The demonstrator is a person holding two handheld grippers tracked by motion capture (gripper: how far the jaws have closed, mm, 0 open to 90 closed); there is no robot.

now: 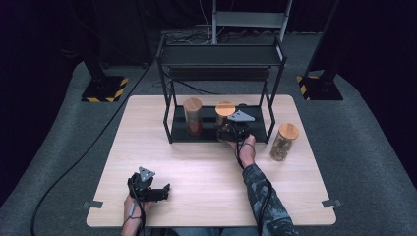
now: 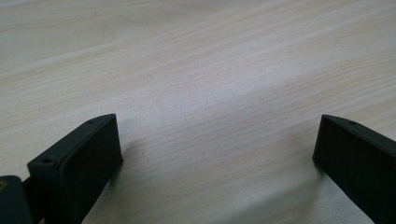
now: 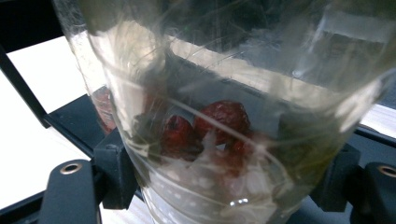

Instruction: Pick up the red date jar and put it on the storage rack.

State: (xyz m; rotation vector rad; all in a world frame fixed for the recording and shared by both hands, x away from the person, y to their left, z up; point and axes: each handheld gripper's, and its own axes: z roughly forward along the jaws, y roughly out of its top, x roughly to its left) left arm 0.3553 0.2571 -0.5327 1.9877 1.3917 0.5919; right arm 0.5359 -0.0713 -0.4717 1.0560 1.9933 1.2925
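A light wooden surface [image 1: 196, 167] stands on a grey carpet floor [image 1: 373, 147]. The room behind is very dark. Two black posts have bases with yellow-black stripes [image 1: 104, 89]. A grey metal frame [image 1: 250, 18] stands at the back, with cables [image 1: 74, 162] on the floor.

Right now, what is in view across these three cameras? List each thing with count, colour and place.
Table: one, light wood, centre.
Shelf rack: one, black, two tiers, at the table's far side.
Jars: three, clear with wooden lids; one on the bottom tier, one beside it in the right gripper, one on the table right of the rack.
Left gripper: black, open, near edge.
Right gripper: black, shut on the middle jar.
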